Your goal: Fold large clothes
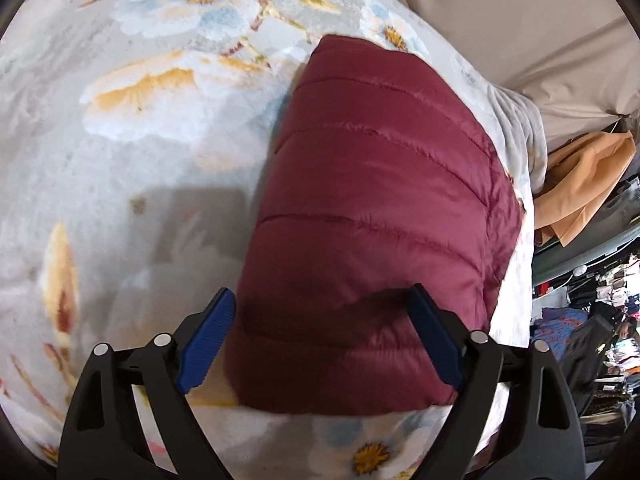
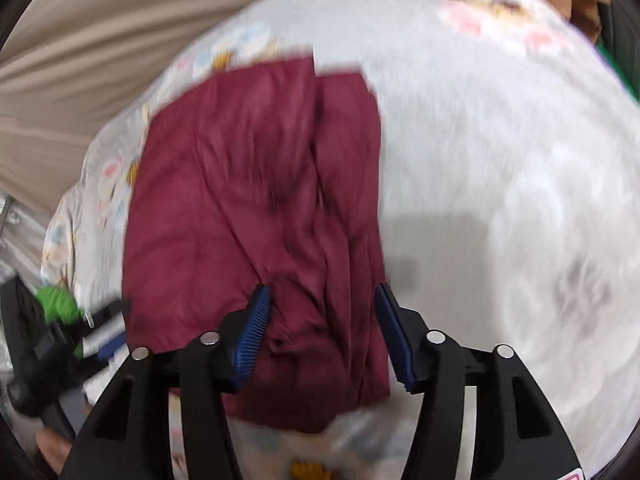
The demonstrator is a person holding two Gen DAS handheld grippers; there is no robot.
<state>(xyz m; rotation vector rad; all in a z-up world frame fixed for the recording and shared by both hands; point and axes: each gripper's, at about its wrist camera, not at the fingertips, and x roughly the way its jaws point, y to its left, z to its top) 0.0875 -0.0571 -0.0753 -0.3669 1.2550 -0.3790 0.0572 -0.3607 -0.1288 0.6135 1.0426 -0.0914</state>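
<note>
A: Left gripper (image 1: 322,312) spread wide over the near end of the maroon puffer jacket (image 1: 380,200), gripping nothing. Right gripper (image 2: 322,312) open too, fabric loose between its jaws.

B: Jacket's folded on the floral blanket (image 1: 140,140), long axis running away from us. Puffy fill could spring it open.

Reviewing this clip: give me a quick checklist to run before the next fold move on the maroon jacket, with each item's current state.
1. Maroon puffer jacket lies folded on the floral blanket: ok.
2. Left gripper jaws wide, pads off the fabric: ok.
3. Right gripper jaws apart, jacket fabric between them, not clamped: ok.
4. Jacket edges squared: not ok, the right wrist view shows wrinkled, uneven layers.
5. Jacket clear of the blanket's edge: ok.
6. Right wrist view sharp enough to judge seams: cannot tell, it is blurred.
</note>
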